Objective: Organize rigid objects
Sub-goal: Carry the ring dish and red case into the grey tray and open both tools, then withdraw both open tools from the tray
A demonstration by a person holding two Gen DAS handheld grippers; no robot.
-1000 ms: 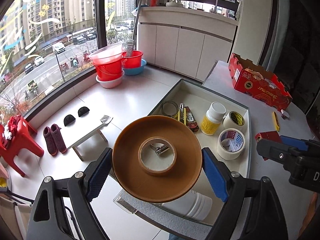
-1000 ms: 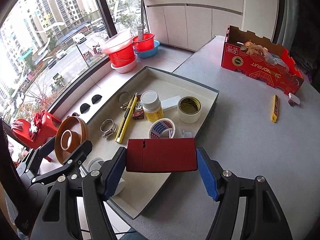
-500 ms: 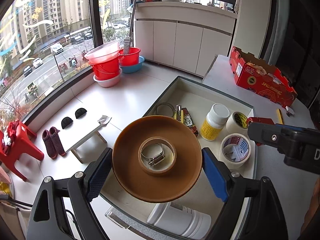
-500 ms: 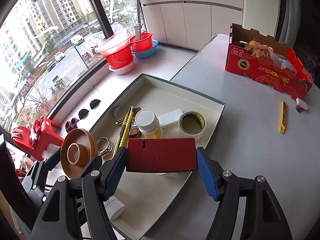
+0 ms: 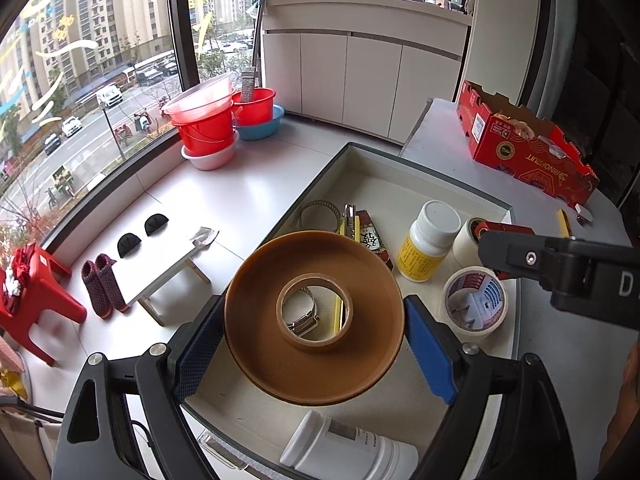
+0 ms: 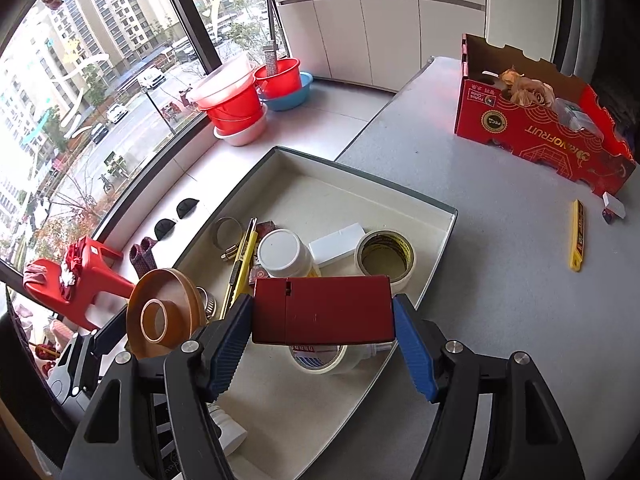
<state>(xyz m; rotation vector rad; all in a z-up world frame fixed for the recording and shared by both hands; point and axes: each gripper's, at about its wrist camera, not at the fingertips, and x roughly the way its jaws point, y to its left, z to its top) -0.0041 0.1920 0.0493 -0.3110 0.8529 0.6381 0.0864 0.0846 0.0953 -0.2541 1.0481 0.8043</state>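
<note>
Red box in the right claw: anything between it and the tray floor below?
Yes. The red box sits clamped in the right claw over the tray, but a printed tape roll lies right beneath it, with a white-capped bottle and another tape roll just beyond. Bare floor shows nearer the camera.

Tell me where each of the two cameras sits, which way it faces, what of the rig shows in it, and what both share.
Left wrist: sits behind the left gripper, looking down along its fingers into the tray; blue pads clamp the brown tape roll; the right gripper enters at right.
Right wrist: sits behind the right gripper, looking down over the tray's edge; its pads clamp the red box; the left gripper shows lower left.
Shared: tray, white-capped bottle, red carton.
</note>
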